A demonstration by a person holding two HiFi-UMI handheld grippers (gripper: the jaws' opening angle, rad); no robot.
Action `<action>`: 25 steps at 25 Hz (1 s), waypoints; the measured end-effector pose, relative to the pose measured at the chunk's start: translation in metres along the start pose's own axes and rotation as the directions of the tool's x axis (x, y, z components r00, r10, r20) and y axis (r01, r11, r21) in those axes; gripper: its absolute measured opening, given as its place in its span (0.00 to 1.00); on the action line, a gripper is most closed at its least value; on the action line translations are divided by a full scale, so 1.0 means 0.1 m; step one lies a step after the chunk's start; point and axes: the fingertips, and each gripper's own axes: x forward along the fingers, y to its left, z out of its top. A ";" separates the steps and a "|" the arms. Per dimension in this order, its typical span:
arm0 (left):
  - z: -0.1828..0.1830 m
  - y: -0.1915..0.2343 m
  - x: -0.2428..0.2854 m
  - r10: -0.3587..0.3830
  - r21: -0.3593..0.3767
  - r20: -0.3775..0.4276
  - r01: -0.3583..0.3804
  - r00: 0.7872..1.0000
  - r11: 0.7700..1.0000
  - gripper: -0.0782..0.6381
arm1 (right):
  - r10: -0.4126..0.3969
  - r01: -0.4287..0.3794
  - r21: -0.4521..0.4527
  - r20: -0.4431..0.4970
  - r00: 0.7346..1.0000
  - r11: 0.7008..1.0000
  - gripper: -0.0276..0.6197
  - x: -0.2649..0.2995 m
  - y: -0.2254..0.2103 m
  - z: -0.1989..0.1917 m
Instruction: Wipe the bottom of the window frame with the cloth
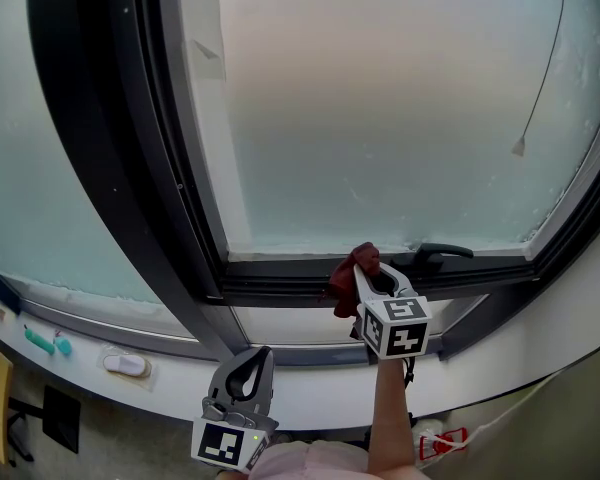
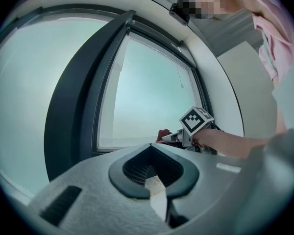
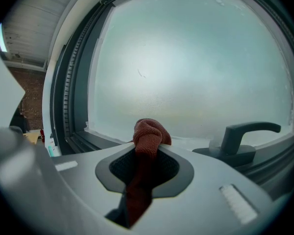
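Two grippers at a frosted window: my right gripper (image 1: 364,264) is clamped on a dark red cloth (image 1: 342,280). The cloth's bunched end pokes out past the jaw tips at the bottom of the window frame (image 1: 280,268), just left of the black handle (image 1: 442,253). My left gripper (image 1: 258,356) hangs lower and to the left, in front of the white sill (image 1: 500,368) and apart from the cloth, its jaws closed together on nothing.
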 end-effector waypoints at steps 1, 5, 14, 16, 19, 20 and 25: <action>0.00 -0.01 0.01 0.000 0.000 0.000 0.000 1.000 1.000 0.10 | -0.004 0.004 0.002 0.000 1.000 1.000 0.16 -0.01 -0.02 0.00; 0.00 -0.03 0.03 -0.005 -0.001 0.000 0.005 1.000 1.000 0.10 | -0.013 0.013 0.008 0.002 1.000 1.000 0.16 -0.03 -0.09 -0.01; 0.00 -0.08 0.08 -0.010 0.000 0.003 0.010 1.000 1.000 0.10 | -0.028 0.028 0.020 0.006 1.000 0.999 0.16 -0.08 -0.23 -0.02; 0.00 -0.09 0.09 -0.010 -0.001 0.002 0.010 1.000 1.000 0.10 | -0.031 0.030 0.024 0.007 1.000 0.999 0.16 -0.08 -0.26 -0.02; 0.00 -0.10 0.10 -0.010 -0.003 0.003 0.010 1.000 1.000 0.10 | -0.031 0.031 0.028 0.008 0.999 0.999 0.16 -0.09 -0.28 -0.02; 0.00 -0.10 0.11 -0.010 -0.004 0.003 0.010 1.000 1.000 0.10 | -0.032 0.031 0.029 0.008 0.999 0.999 0.16 -0.09 -0.28 -0.02; -0.01 -0.10 0.11 -0.005 -0.005 0.002 0.005 1.000 1.000 0.10 | -0.040 0.040 0.036 0.011 0.999 0.999 0.16 -0.11 -0.35 -0.03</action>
